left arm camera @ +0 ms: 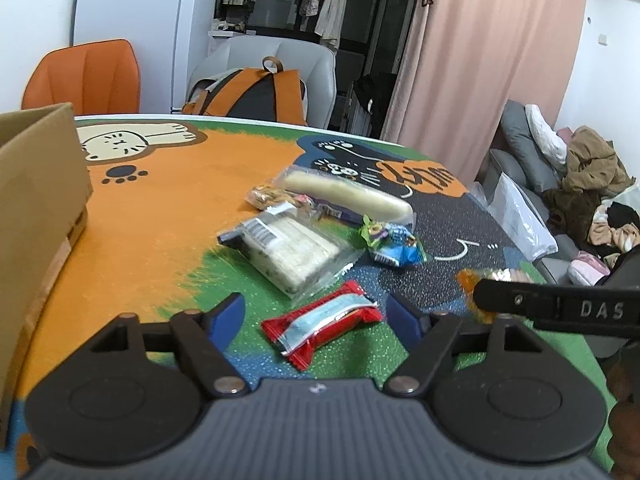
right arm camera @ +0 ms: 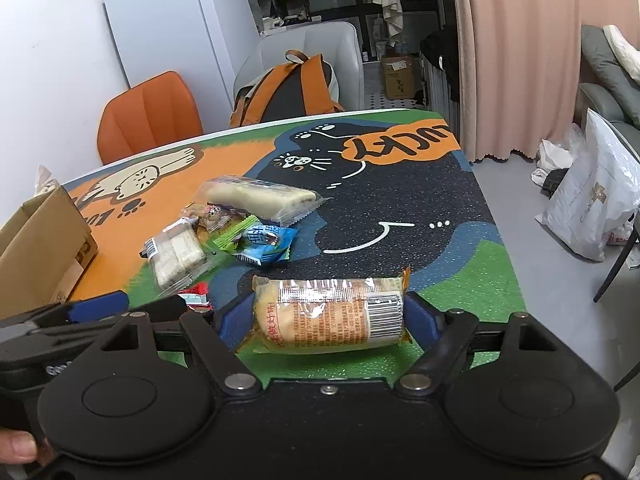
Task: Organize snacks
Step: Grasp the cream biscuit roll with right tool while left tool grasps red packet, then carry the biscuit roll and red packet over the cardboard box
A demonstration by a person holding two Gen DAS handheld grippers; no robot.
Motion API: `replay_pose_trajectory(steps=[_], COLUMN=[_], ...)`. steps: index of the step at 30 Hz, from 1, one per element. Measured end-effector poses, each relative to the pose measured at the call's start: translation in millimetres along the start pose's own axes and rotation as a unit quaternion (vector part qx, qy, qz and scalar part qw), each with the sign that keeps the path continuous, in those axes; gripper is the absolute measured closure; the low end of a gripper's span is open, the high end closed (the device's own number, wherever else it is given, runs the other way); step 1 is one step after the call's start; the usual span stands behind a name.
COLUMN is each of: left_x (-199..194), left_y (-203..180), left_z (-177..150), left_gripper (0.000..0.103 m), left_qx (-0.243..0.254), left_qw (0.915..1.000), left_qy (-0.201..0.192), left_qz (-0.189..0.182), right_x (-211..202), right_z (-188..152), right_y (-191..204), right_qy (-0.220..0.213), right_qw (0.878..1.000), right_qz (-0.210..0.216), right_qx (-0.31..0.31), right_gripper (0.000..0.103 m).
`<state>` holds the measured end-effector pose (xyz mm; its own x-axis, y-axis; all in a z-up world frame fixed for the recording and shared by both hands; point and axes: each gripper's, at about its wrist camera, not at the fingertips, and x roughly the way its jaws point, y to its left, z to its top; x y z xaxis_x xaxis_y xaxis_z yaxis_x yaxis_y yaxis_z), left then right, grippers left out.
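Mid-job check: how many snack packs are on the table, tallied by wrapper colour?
Clear: 3 (long pale roll, pale block pack, small nut pack)
Orange-trimmed pack: 1
Red pack: 1
Green pack: 1
Blue pack: 1
Total: 7

The cardboard box [left arm camera: 36, 208] at nine o'clock runs off the left edge, its inside hidden. A dark gripper arm [left arm camera: 560, 308] at three o'clock covers most of an orange-wrapped snack [left arm camera: 470, 280]. In the right view, the red wrapper [right arm camera: 194, 294] peeks from behind the left gripper [right arm camera: 120, 304]; print on the wrappers is too small to read
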<state>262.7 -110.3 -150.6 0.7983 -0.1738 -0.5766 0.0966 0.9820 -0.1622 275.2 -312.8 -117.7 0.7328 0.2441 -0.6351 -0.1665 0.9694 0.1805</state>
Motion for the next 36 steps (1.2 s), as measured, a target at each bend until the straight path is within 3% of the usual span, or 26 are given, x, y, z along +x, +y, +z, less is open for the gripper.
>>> replay_pose_trajectory(steps=[4,10,12,13,23,36], left_x=[1.9,-2.7,-5.2,-5.7,-21.7,-61.8], left_y=[-3.3,-1.6,-1.5,-1.5,15.1,27.5], left_z=[-2.9,-5.2,-5.9,-6.2,-10.1,7.2], left_gripper=[0.047,0.061,0.082,0.085,0.085,0.085], left_qx=[0.018,0.026,0.028,0.028,0.0,-0.016], left_qw=[0.9997,0.9996,0.9996,0.9995,0.9996,0.9992], left_qy=[0.001,0.001,0.005,0.009,0.012,-0.029], left_qz=[0.015,0.007,-0.008,-0.011,-0.024,-0.023], right_x=[1.2,2.7,2.1,1.9,-2.0,-14.0], right_z=[-0.3,-1.8,-2.0,-2.1,-3.1,4.0], right_y=[-2.0,-0.4,1.0,2.0,19.2,46.8], right_qy=[0.002,0.005,0.006,0.006,0.007,-0.008], right_qw=[1.0,1.0,1.0,1.0,1.0,0.999], right_qz=[0.002,-0.002,0.0,0.0,0.004,0.018], right_qx=[0.005,0.003,0.003,0.003,-0.011,-0.029], right_gripper=[0.024,0.024,0.024,0.024,0.024,0.024])
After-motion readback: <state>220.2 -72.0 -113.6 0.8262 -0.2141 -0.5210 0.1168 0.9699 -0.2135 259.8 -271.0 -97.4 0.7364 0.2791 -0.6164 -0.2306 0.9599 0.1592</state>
